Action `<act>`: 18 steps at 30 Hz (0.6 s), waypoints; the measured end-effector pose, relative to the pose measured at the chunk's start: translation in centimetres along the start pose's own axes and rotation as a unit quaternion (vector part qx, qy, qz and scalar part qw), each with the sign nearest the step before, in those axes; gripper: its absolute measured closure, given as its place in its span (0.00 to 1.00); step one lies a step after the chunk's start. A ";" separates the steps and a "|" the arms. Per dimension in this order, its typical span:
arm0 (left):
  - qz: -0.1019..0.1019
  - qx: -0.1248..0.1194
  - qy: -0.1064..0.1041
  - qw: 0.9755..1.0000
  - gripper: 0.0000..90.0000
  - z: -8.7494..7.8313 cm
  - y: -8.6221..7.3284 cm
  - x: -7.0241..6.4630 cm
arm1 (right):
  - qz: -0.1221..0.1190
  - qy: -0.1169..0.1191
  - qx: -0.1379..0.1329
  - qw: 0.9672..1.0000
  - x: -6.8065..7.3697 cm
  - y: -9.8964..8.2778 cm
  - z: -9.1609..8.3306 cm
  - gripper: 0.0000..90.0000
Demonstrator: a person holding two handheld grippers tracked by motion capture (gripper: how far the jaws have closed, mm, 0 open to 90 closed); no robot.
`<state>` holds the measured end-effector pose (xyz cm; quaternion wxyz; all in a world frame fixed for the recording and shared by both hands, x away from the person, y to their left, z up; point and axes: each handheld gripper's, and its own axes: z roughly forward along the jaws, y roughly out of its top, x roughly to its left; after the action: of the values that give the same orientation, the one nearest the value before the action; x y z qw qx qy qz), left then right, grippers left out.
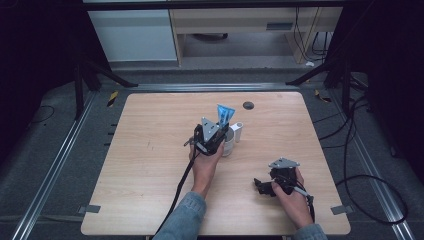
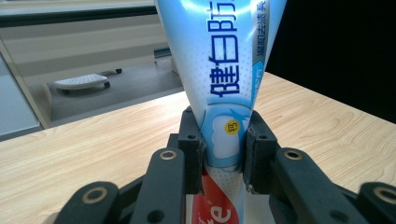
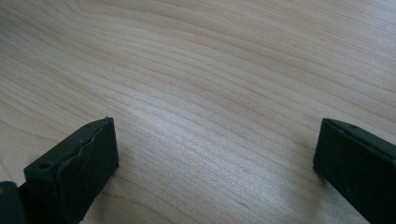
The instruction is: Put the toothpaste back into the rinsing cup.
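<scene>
A: Looking at the high view, centre of frame: left gripper (image 1: 223, 131) clamping a blue-and-white toothpaste tube (image 1: 224, 114), tail end pointing up toward the top of the picture.

B: Confirming in the left gripper view: toothpaste tube (image 2: 224, 93) standing upright mid-frame, both black pads pressing on its lower part, left gripper (image 2: 223, 149) closing tight on it. Running off the top edge, so crimped end cut off; red printed band disappearing behind the jaws at the bottom edge.

A: Sitting just right of that gripper in the high view: a white cup (image 1: 228, 145), mostly hidden behind the gripper body and the left hand (image 1: 205, 167). Hard telling whether the tube's bottom end is reaching into it.

B: And a small white cylinder (image 1: 237, 132) standing just beside the cup, too small for naming more closely. Also a dark round spot (image 1: 248, 105) lying near the far edge of the wooden table (image 1: 150, 165).

A: Lower right of the high view: right gripper (image 1: 260, 184) resting low by the tabletop, right hand (image 1: 292, 197) wrapping its body, well apart from the tube.

B: Right gripper view: jaws standing wide apart at the lower corners, gripping nothing, right gripper (image 3: 215, 154) showing bare wood grain between them. Both jaws cut off by the frame edges.
</scene>
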<state>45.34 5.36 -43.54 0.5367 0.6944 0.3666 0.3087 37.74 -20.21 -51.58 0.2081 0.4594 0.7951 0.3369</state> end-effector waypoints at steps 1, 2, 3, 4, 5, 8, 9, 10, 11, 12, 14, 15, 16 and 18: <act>0.001 0.001 0.000 1.000 0.80 0.0 0.0 0.0 | 0.000 0.000 0.000 1.000 0.0 0.0 0.0 0.00; 0.002 0.001 -0.001 1.000 0.80 0.0 0.0 0.0 | 0.000 0.000 0.000 1.000 0.0 0.0 0.0 0.00; 0.001 0.001 -0.001 1.000 0.80 0.0 0.0 0.0 | 0.000 0.000 0.000 1.000 0.0 0.0 0.0 0.00; 0.002 0.002 -0.002 1.000 0.80 0.0 0.0 0.0 | 0.000 0.000 0.000 1.000 0.0 0.0 0.0 0.00; 0.002 0.003 -0.002 1.000 0.80 0.0 0.0 0.0 | 0.000 0.000 0.000 1.000 0.0 0.0 0.0 0.00; 0.006 0.009 -0.001 1.000 0.80 0.1 0.0 -0.1 | 0.000 0.000 0.000 1.000 0.0 0.0 0.0 0.00; 0.007 0.010 0.000 1.000 0.80 0.1 0.0 -0.1 | 0.001 0.000 0.000 1.000 0.0 0.0 0.0 0.00; 0.007 0.012 0.000 1.000 0.80 0.1 0.0 -0.1 | 0.001 0.000 0.000 1.000 0.0 0.0 0.0 0.00; 0.007 0.013 0.000 1.000 0.80 0.1 0.0 -0.1 | 0.001 0.000 0.000 1.000 0.0 0.0 0.0 0.00; 0.007 0.013 0.001 1.000 0.80 0.1 0.0 -0.1 | 0.001 0.000 0.000 1.000 0.0 0.0 0.0 0.00; 0.006 0.012 0.002 1.000 0.80 0.1 0.0 0.0 | 0.001 0.000 0.000 1.000 0.0 0.0 0.0 0.00; 0.007 0.013 0.002 1.000 0.80 0.1 0.0 0.0 | 0.001 0.000 0.000 1.000 0.0 0.0 0.0 0.00; 0.008 0.014 0.002 1.000 0.80 0.1 0.0 0.0 | 0.001 0.000 0.000 1.000 0.0 0.0 0.0 0.00; 0.010 0.017 0.002 1.000 0.80 0.2 0.0 0.0 | 0.001 0.000 0.000 1.000 0.0 0.0 0.0 0.00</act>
<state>45.49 5.29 -43.56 0.5206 0.7066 0.3659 0.3097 37.73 -20.20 -51.58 0.2077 0.4600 0.7948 0.3370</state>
